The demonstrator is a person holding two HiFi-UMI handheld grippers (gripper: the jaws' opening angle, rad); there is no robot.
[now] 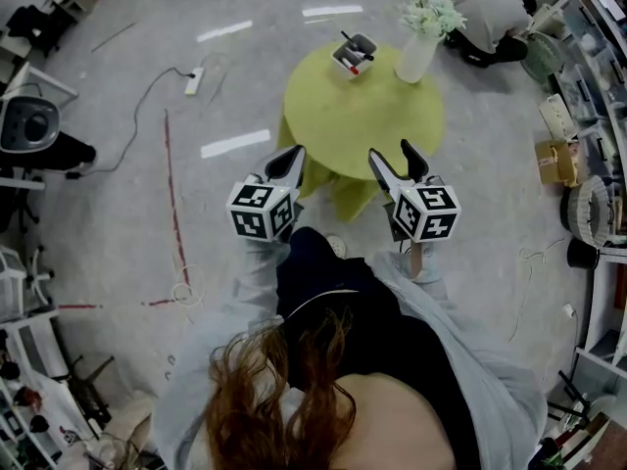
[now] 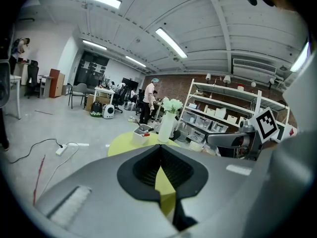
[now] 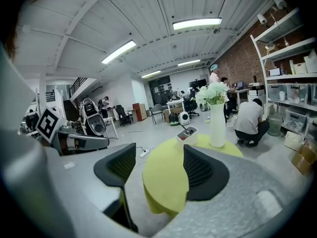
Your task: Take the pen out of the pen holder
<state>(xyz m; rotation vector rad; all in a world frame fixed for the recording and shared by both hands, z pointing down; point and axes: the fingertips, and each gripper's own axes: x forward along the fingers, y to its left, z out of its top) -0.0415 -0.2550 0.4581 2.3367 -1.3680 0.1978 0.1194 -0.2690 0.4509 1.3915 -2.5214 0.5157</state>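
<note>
The pen (image 1: 353,44) stands in the pen holder (image 1: 345,64) at the table's (image 1: 362,116) 12 o'clock, vase (image 1: 417,55) at its 3 o'clock, so the right gripper (image 1: 394,155), jaws spread and empty, should reach across and pinch the pen's top, with the left gripper (image 1: 289,161), jaws pressed together, idle.

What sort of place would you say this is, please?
Probably an open workshop or lab: storage shelves against a brick wall, desks across a wide floor, and a power strip trailing cable.
</note>
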